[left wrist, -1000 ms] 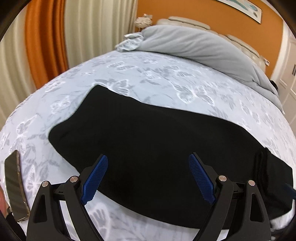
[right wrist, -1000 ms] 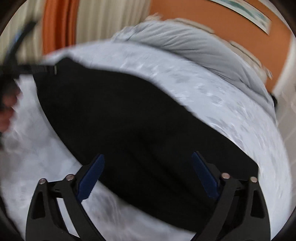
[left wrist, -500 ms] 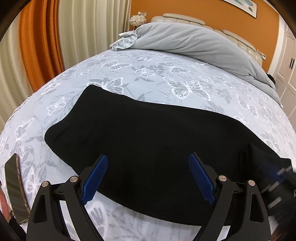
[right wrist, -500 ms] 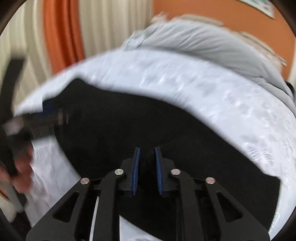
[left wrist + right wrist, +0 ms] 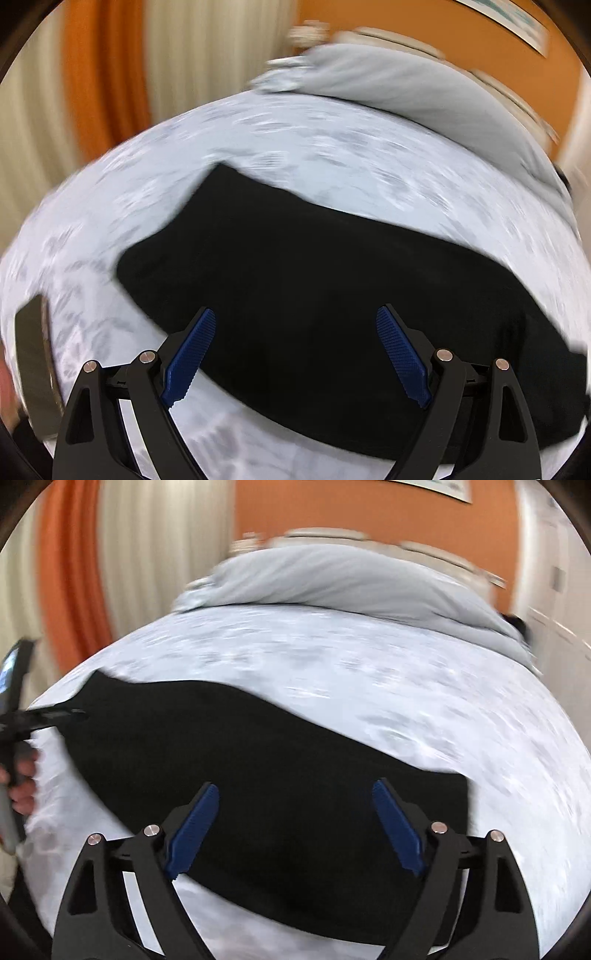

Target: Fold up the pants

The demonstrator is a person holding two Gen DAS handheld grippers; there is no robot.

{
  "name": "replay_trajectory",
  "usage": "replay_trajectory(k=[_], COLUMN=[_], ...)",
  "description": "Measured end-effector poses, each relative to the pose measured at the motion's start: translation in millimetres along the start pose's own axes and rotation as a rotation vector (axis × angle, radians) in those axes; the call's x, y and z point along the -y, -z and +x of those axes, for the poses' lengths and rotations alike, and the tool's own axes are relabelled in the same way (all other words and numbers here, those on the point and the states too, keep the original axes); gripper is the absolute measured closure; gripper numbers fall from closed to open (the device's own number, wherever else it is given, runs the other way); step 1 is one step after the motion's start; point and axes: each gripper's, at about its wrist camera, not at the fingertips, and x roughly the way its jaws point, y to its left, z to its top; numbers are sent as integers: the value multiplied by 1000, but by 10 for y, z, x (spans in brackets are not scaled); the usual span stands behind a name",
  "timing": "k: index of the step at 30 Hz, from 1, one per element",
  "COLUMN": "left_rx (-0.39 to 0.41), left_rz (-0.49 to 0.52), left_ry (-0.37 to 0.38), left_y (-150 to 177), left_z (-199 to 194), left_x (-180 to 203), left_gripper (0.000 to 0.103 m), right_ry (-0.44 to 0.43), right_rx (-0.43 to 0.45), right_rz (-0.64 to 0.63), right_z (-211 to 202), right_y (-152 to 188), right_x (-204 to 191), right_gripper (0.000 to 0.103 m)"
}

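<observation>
Pants [image 5: 314, 288]: black, lying flat in a long band across the bed [image 5: 332, 155], near its front edge. Left gripper [image 5: 295, 354] and right gripper [image 5: 295, 827]: both spread wide, holding nothing, over the cloth. We judge a fold is next; we should pinch one end through all layers, lift low, align edges.

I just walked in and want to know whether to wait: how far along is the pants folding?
Partly done: the black pants lie flat on the bed as one long band. Nothing is in hand; the left gripper and right gripper hover over it, jaws wide apart. Folding the band shorter appears to be left.
</observation>
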Motion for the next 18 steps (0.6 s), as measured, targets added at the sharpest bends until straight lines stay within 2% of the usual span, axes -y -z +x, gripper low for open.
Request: replay_trajectory(k=[2,5,7,8,10,11,13,14,15,16,18], left_rx=[-44,-112,-87,-69,-68,-61,-21,29,61,64,-4], left_rz=[-158,-357,-323,-266,-242,-272,-350,-378,-381,-374,-386], left_ry=[8,66,46,19,-26,-27,20,46,29,9,-14], left_y=[-84,-128,-159,-163,-153,-139,-112,-106,-113,-128,-159], left_z=[132,398,403,401,423,394,248,145,91,99,242], left_x=[-348,-752,-687,-576,-518,-547,-654,-724,-766,-783,-861], left_gripper=[16,17,18,18,18,18,17,16,16,15,15], right_ry=[6,39,25,20,8,15,51,75,100,108,97], right_rx=[15,-47,-57,-54,-37,-31,-36,-41,-54,-66,-81], right_rz=[67,176,253,280,300,292,258,248,253,271,339], right_z=[17,144,209,209,160,140,115,133,142,148,139], right_y=[98,166,115,114,102,105,103,99,102,106,145], right_x=[241,523,649,703,731,735,745,755,802,843,990], right_gripper=[17,16,16,16,16,16,16,15,14,13,13])
